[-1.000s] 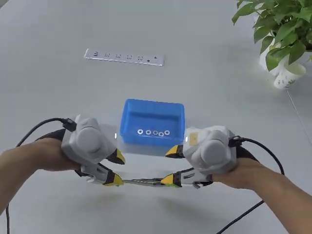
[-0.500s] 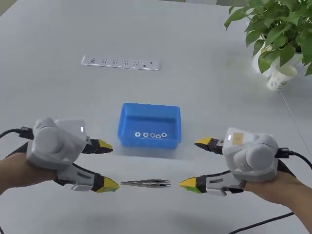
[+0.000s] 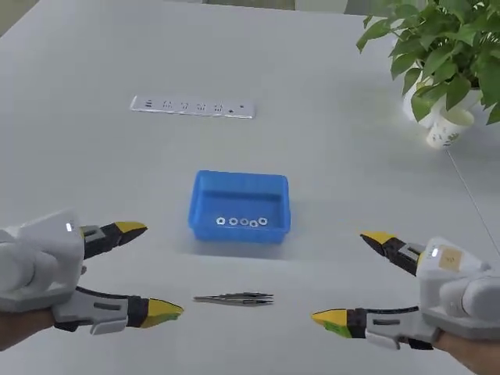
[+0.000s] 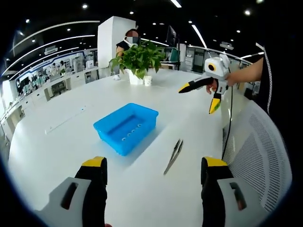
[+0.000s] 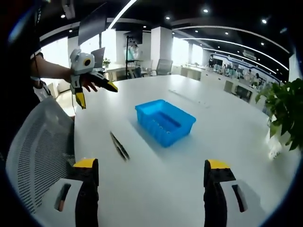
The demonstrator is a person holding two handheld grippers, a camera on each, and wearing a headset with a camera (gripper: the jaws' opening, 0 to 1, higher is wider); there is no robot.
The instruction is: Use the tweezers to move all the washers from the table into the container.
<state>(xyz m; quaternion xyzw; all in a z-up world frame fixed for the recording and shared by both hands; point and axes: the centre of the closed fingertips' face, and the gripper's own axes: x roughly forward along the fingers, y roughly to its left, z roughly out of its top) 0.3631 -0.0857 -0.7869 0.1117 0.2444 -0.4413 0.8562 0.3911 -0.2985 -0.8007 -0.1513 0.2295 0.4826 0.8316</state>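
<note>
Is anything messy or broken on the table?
No, nothing looks wrong. The washers sit in a neat row inside the blue container, and the tweezers lie flat on the table in front of it. The left gripper and right gripper are open, holding nothing.

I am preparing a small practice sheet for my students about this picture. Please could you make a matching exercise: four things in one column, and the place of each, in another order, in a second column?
Things
1. washers
2. tweezers
3. power strip
4. plant

Places
A. at the far right edge of the table
B. flat on the table, between the left gripper and the right gripper
C. in a row inside the blue container
D. on the table, beyond the container

Pairs: 1-C, 2-B, 3-D, 4-A
</note>
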